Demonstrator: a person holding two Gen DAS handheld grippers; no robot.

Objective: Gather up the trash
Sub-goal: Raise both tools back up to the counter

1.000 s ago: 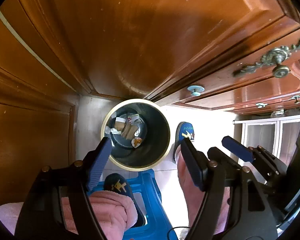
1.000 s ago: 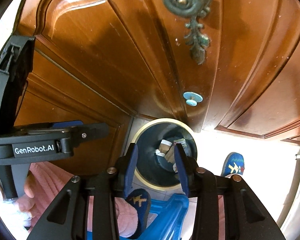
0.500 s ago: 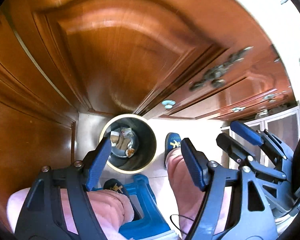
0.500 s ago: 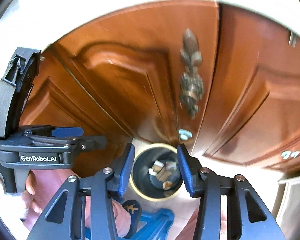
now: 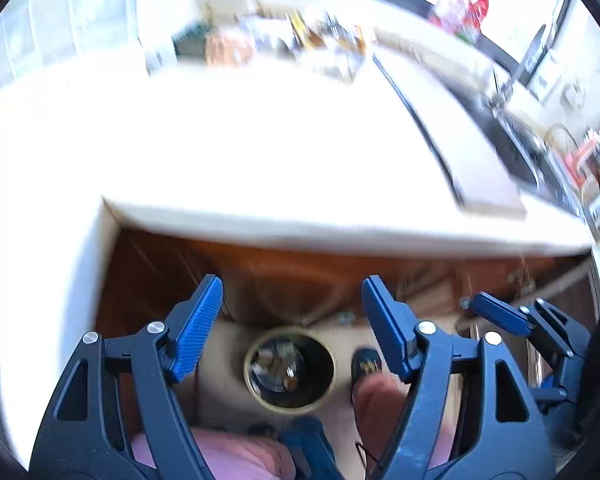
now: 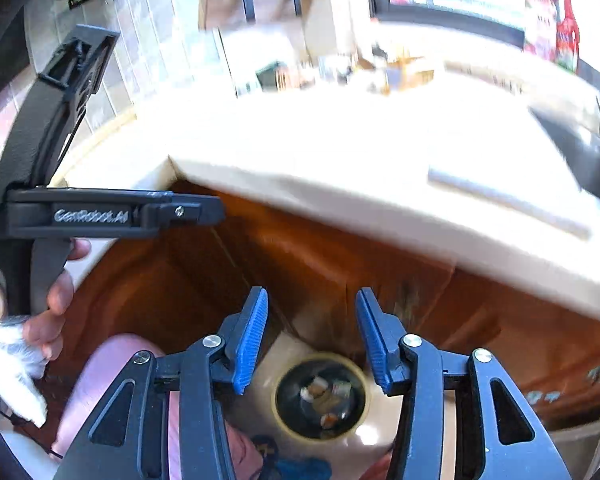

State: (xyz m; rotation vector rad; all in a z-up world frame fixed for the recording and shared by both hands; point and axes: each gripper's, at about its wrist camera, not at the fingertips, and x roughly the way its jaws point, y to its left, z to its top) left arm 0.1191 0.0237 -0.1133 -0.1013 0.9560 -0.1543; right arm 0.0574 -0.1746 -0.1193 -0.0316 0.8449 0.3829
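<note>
Left wrist view: the left gripper (image 5: 290, 328) is spread wide and empty; the trash bin (image 5: 289, 369) (scraps inside) sits on the floor below, framed between its fingers, under the white countertop (image 5: 260, 152).

Right wrist view: the right gripper (image 6: 310, 340) is also spread, empty, with the bin (image 6: 321, 396) below and between its fingers, beside the wooden cabinet (image 6: 340, 264).

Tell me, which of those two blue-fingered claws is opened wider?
The left hand-held gripper: its blue pads stand farther apart than the right hand-held gripper, whose pads are closer. Both are open and hold nothing, above the trash bin.

On my left gripper (image 6: 100, 212), seen from the right wrist camera, I can read blurred white lettering, "GenRobot.AI". I can read nothing else.
</note>
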